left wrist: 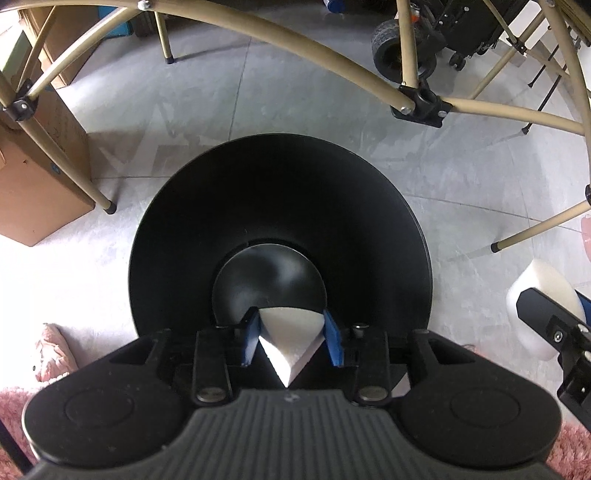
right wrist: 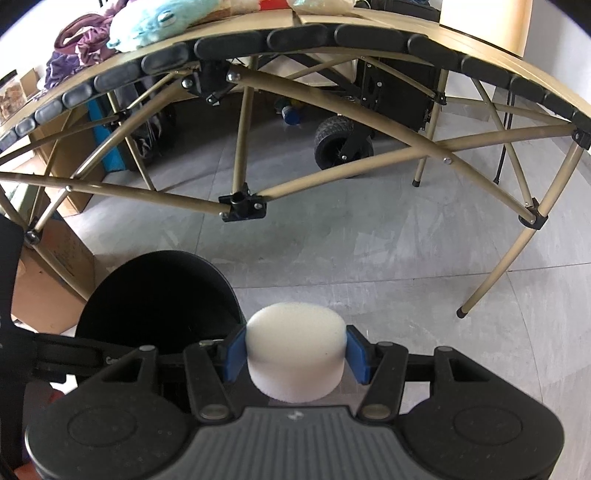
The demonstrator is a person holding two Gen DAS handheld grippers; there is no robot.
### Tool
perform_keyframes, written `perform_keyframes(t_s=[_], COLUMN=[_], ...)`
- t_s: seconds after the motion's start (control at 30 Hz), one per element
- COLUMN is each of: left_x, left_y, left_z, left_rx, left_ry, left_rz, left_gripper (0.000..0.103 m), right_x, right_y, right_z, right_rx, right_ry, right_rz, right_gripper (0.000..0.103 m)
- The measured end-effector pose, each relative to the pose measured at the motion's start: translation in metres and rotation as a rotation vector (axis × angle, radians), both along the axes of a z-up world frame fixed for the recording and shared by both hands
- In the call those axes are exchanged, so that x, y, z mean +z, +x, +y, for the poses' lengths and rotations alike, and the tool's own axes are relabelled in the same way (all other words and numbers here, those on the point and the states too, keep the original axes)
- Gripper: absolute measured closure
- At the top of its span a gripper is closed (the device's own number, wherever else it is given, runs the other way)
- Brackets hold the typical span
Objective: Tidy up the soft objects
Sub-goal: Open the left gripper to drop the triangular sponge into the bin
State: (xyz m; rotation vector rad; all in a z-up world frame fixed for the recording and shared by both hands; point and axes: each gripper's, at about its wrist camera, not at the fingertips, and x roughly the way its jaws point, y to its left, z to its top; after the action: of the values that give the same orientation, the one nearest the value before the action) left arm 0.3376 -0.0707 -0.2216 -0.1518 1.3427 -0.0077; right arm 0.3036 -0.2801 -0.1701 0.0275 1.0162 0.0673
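Note:
In the left wrist view my left gripper (left wrist: pixel 291 318) points down into a round black bin (left wrist: pixel 277 192) on the grey tile floor. A white foam wedge (left wrist: pixel 290 341) sits between its blue pads (left wrist: pixel 251 338), its upper corners touching both. The right wrist view has my right gripper (right wrist: pixel 295 334) shut on a white foam cylinder (right wrist: pixel 295 356), just right of the bin (right wrist: pixel 159 295) and above the floor. That cylinder (left wrist: pixel 543 291) and the right gripper's black finger also show at the right edge of the left wrist view.
A folding table (right wrist: pixel 332 33) with tan legs (right wrist: pixel 491 273) stands behind the bin, with a teal plush (right wrist: pixel 155 22) and purple cloth (right wrist: pixel 81 44) on top. Cardboard boxes (left wrist: pixel 40 177) sit left. A pink fluffy rug (left wrist: pixel 51 350) lies near me. A wheeled cart (right wrist: pixel 343 144) stands under the table.

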Motion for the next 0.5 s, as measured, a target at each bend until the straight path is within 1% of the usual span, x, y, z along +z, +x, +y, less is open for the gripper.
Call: perform_keyframes(t_s=[0.07, 0.1, 0.13, 0.17, 0.2, 0.23, 0.27, 0.33, 0.5], left_x=[0.0019, 0.0029, 0.0018, 0.0018, 0.0032, 0.0054, 0.0077, 0.0093, 0.0097], left_y=[-0.0005, -0.0013, -0.0009, -0.0011, -0.0017, -0.0025, -0.0031, -0.0028, -0.0025], left_z=[-0.001, -0.0011, -0.0025, -0.0018, -0.0017, -0.0023, -0.0031, -0.004, -0.0048], left_rx=[-0.002, -0.002, 0.001, 0.007, 0.011, 0.01, 0.005, 0.0, -0.002], left_ry=[0.007, 0.008, 0.011, 0.015, 0.021, 0.027, 0.027, 0.02, 0.016], left_rz=[-0.008, -0.012, -0.013, -0.015, -0.021, -0.031, -0.04, -0.05, -0.052], left_gripper=[0.06, 0.052, 0.038, 0.029, 0.017, 0.013, 0.013, 0.007, 0.006], right_x=[-0.0004, -0.0009, -0.0011, -0.0012, -0.0005, -0.0003, -0.0001, 0.0, 0.0007], right_y=[0.0, 0.0, -0.0002, -0.0002, -0.0006, -0.0009, -0.0015, -0.0013, -0.0026], right_z=[-0.0006, -0.0007, -0.0007, -0.001, -0.001, -0.001, -0.0009, -0.0002, 0.0004], right_rx=[-0.003, -0.003, -0.003, -0.003, -0.002, -0.002, -0.001, 0.002, 0.009], right_ry=[0.0, 0.0, 0.0, 0.001, 0.001, 0.002, 0.002, 0.002, 0.002], right_rz=[0.001, 0.002, 0.002, 0.002, 0.0, -0.001, -0.002, -0.003, -0.007], right_gripper=[0.048, 0.048, 0.048, 0.048, 0.048, 0.048, 0.048, 0.048, 0.048])
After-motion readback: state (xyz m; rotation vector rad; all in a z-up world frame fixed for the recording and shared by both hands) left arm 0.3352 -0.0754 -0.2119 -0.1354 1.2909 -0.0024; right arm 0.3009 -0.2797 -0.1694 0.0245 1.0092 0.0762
